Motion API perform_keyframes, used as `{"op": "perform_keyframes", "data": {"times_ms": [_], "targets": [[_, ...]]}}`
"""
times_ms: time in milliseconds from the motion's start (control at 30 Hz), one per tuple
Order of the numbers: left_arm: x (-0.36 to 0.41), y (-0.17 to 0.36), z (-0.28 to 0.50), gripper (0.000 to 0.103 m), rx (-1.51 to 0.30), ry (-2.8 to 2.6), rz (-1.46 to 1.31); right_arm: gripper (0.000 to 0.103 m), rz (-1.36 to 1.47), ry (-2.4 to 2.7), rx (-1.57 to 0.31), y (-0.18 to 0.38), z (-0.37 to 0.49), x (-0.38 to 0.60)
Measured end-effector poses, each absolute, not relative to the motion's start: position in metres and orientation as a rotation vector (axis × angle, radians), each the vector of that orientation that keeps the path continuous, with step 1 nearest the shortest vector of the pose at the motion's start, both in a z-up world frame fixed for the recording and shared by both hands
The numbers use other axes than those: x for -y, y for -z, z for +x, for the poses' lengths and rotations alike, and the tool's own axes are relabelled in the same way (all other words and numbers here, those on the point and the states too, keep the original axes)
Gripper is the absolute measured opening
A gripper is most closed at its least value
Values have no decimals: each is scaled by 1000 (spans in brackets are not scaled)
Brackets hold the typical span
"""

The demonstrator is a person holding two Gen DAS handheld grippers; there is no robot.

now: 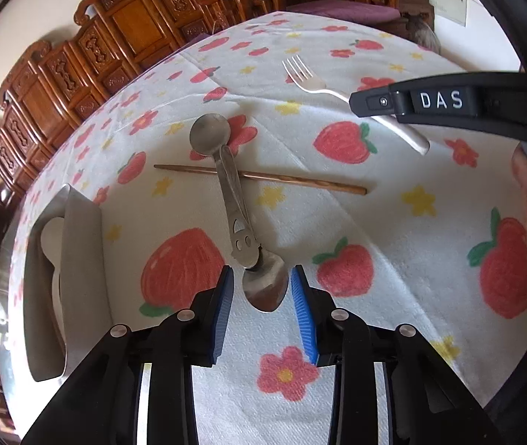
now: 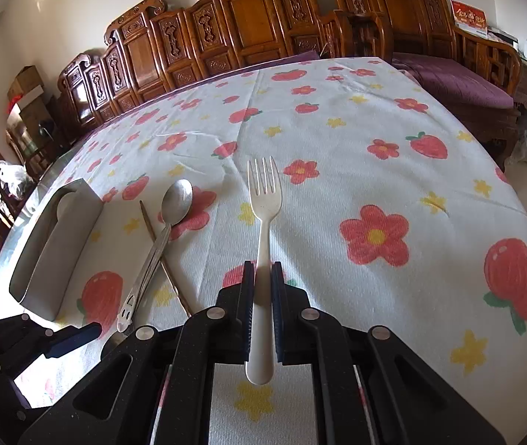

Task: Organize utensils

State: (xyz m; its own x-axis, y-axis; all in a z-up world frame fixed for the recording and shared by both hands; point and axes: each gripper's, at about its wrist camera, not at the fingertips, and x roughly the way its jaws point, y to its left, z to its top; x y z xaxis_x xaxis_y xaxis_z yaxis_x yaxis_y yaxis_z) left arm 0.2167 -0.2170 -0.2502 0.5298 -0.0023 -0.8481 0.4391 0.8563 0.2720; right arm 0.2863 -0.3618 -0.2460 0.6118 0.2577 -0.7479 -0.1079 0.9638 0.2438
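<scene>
While my right gripper (image 2: pixel 262 282) clamps the white fork (image 2: pixel 263 200), my left gripper (image 1: pixel 262 282) stands apart around a spoon bowl (image 1: pixel 266 289).

Fork tines point far across the strawberry tablecloth (image 2: pixel 374 129). Left of it, the metal spoon (image 2: pixel 169 218) lies over one chopstick (image 1: pixel 263 178); the grey holder (image 2: pixel 56 244) sits far left on the table.

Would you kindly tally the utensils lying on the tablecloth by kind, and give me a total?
Metal spoons: 2
White fork: 1
Wooden chopstick: 1
Total: 4
</scene>
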Motion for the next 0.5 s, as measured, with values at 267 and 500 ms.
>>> {"op": "perform_keyframes", "data": {"times_ms": [267,500], "targets": [[209,240,218,0,-969,288,457,11,182,-210,-891,247,287,360],[198,220,212,0,-958,348,338,11,171,-215,-893,247,287,359]]}}
